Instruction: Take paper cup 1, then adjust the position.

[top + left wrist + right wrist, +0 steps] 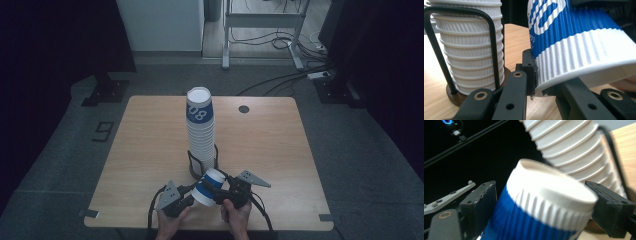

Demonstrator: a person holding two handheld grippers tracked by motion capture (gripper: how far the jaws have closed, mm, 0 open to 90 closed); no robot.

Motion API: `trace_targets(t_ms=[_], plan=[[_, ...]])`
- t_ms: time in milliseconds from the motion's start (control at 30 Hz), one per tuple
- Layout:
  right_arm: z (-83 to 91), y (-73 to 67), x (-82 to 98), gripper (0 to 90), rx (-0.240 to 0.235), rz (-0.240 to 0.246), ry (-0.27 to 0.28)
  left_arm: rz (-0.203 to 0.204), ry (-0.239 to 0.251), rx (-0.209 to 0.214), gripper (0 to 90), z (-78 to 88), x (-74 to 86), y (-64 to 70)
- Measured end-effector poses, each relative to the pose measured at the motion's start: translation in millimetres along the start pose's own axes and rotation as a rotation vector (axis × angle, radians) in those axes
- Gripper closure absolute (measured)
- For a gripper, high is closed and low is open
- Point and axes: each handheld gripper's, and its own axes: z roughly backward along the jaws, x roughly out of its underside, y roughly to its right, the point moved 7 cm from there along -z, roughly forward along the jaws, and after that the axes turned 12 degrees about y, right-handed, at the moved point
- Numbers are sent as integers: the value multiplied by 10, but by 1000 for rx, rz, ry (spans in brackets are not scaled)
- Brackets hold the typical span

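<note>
At the near edge of the counter (150, 150), left of its middle, the left claw (189, 198) is clamped on the wall at one end of a blue-and-white ribbed paper cup (209, 186); in the left claw view one black jaw sits inside that end and the other outside, pinching the wall. The cup lies tipped over in the air between the two hands, its long axis running roughly left to right. To its right, the right claw (220, 192) straddles the cup's body; in the right claw view there is a gap at one pad, so it reads as loosely open around the cup, not pressing. Just behind, toward the counter's centre, stands the tall stack of paper cups (201, 131) in its black wire holder (194, 165), nearer the left claw.
</note>
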Motion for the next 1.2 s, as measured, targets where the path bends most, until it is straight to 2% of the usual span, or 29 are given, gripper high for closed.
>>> trace_targets(t_ms=[133, 200, 300, 367, 500, 667, 733, 800, 900, 933, 967, 1033, 1200], plan=[[72, 49, -93, 126, 40, 36, 23, -9, -12, -17, 819, 23, 12, -28], [110, 53, -125, 127, 44, 40, 38, -3, -18, -43, 820, 46, 6, -72], [231, 45, -168, 124, 60, 82, 70, 4, -22, -55, 821, 71, -10, -126], [248, 45, -166, 121, 61, 89, 70, 8, -28, -60, 821, 82, -21, -161], [294, 84, -86, 122, 71, 196, 28, 18, -45, -38, 821, 99, -56, -194], [332, 138, -5, 128, 85, 274, 0, 17, -66, -25, 824, 116, -75, -220], [345, 157, 52, 132, 87, 333, -37, 14, -73, -28, 825, 126, -77, -231], [361, 181, 95, 132, 105, 399, -42, 15, -79, -27, 825, 139, -81, -242], [380, 212, 147, 130, 111, 463, -55, 8, -99, -27, 825, 142, -87, -255], [381, 237, 191, 128, 120, 519, -76, 6, -106, -27, 825, 143, -92, -257], [381, 237, 191, 128, 120, 519, -76, 4, -114, -25, 825, 143, -97, -258], [374, 260, 238, 125, 135, 593, -93, -4, -128, -20, 825, 144, -116, -254], [364, 263, 327, 125, 137, 647, -135, -6, -154, -14, 825, 137, -162, -253]])
